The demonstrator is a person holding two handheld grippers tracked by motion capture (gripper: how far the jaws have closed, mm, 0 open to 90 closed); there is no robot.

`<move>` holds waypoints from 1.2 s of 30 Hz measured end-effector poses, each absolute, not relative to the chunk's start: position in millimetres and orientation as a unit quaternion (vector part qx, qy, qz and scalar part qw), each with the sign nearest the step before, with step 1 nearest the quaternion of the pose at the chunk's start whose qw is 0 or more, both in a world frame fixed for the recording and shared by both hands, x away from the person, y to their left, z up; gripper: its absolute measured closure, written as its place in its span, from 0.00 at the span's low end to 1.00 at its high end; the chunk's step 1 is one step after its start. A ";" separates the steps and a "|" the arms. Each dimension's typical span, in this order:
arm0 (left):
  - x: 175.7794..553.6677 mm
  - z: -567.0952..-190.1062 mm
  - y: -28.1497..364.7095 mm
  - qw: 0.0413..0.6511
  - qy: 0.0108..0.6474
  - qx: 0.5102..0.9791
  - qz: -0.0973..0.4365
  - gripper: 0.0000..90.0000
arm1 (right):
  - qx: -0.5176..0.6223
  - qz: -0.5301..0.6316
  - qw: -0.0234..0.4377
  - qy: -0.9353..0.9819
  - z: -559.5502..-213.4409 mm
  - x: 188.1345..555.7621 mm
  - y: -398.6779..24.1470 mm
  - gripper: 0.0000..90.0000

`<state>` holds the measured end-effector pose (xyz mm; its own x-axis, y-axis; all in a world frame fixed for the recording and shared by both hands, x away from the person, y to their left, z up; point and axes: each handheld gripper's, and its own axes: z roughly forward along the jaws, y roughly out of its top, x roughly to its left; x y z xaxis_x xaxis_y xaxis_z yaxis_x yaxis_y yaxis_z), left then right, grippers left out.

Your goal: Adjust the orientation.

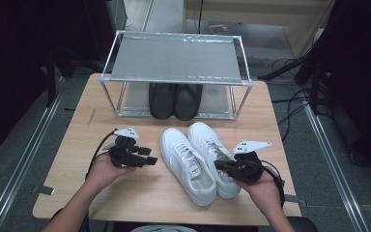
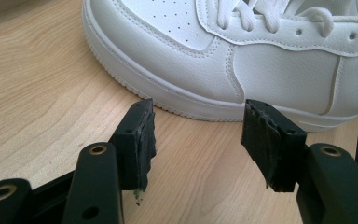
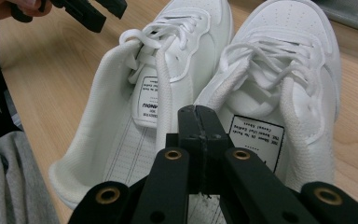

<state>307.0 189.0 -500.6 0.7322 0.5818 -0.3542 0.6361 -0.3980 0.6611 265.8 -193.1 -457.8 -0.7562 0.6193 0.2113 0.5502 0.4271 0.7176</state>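
White sneakers [image 1: 198, 162] sit side by side at the centre of the wooden table [image 1: 140, 193], toes toward a metal rack [image 1: 174, 60] w/ a dark pair [image 1: 175, 100] on its lower shelf. Left gripper [image 1: 148, 159], jaws wide and empty, rests just beside the left shoe's flank. Right gripper [image 1: 221, 165], jaws pressed together, hovers at the shoes' heel openings; it appears to pinch nothing, though the tips are hard to read.
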 end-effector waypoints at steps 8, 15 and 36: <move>307.4 -502.0 188.3 0.406 0.365 0.837 -0.034 0.49 | 0.345 0.407 0.044 0.844 -458.7 268.4 -193.5 1.00; 307.3 -503.2 187.8 0.405 0.364 0.838 -0.038 0.48 | 0.343 0.406 0.053 0.846 -459.5 270.5 -191.0 1.00; 304.2 -504.8 191.4 0.403 0.367 0.838 -0.038 0.47 | 0.341 0.440 0.039 0.830 -455.9 275.9 -187.1 0.93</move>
<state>304.2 191.4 -504.8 0.7274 0.5843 -0.3598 0.6459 -0.4058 0.6466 275.9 -187.1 -455.9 -0.7641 0.6004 0.2360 0.5321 0.3797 0.7568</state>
